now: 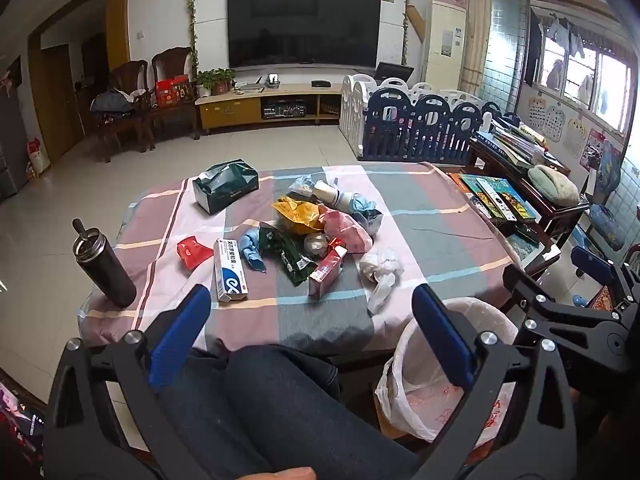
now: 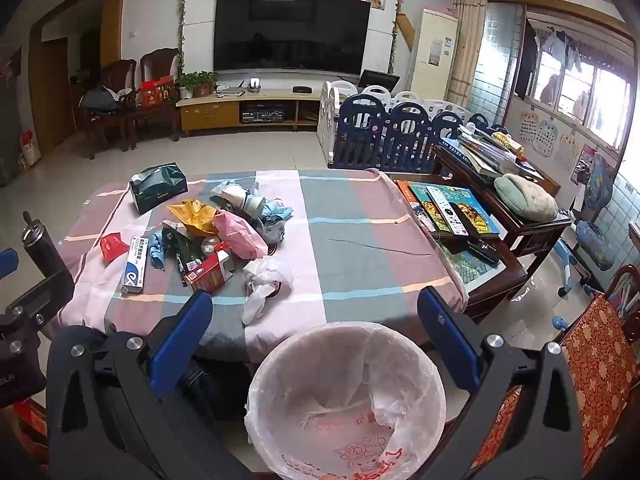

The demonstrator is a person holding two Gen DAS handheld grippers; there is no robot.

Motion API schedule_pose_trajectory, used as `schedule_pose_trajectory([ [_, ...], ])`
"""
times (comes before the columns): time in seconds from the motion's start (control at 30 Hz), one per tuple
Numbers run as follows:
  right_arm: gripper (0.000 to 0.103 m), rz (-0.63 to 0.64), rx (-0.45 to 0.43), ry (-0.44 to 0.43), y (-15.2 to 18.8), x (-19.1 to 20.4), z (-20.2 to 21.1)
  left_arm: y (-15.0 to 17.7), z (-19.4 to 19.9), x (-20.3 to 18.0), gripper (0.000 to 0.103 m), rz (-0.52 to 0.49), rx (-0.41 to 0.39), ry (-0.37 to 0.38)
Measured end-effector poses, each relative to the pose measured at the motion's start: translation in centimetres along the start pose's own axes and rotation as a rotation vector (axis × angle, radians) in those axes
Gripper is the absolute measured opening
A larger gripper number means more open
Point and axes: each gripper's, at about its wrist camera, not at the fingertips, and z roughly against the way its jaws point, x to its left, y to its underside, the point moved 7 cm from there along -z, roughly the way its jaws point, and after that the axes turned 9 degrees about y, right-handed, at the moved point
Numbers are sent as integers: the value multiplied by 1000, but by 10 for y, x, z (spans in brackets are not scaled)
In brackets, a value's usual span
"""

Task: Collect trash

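1. One heap of trash (image 1: 316, 232) lies mid-table on the checked cloth (image 1: 420, 216): one white-and-blue tube box (image 1: 230, 270), one red carton (image 1: 328, 268), one white plastic bag (image 1: 380, 270); print unreadable.
2. One lined bin (image 2: 348, 396) stands beside the table's near edge.
3. One dark bottle (image 1: 102, 264), one green tissue box (image 1: 226, 186).
4. Left gripper (image 1: 312, 320) and right gripper (image 2: 316, 328): both spread wide, empty.

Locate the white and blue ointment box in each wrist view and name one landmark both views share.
Left wrist: the ointment box lies left of centre, on the near-left edge of the trash pile.
Right wrist: the ointment box lies far left, at mid-height.
Shared landmark: the dark green tissue box behind the pile.
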Motion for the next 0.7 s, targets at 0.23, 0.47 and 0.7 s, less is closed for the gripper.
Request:
schedule_pose_trajectory([
  [0.23,100,7,-1,4,-1,-1,2,3,-6,2,100,-1,13,-5],
  [0.47,100,2,12,-3,15,12,-5,5,-6,1,100,0,16,-5],
  [0.7,100,0,25,-14,8,6,-3,11,-11,9,100,6,26,-13],
])
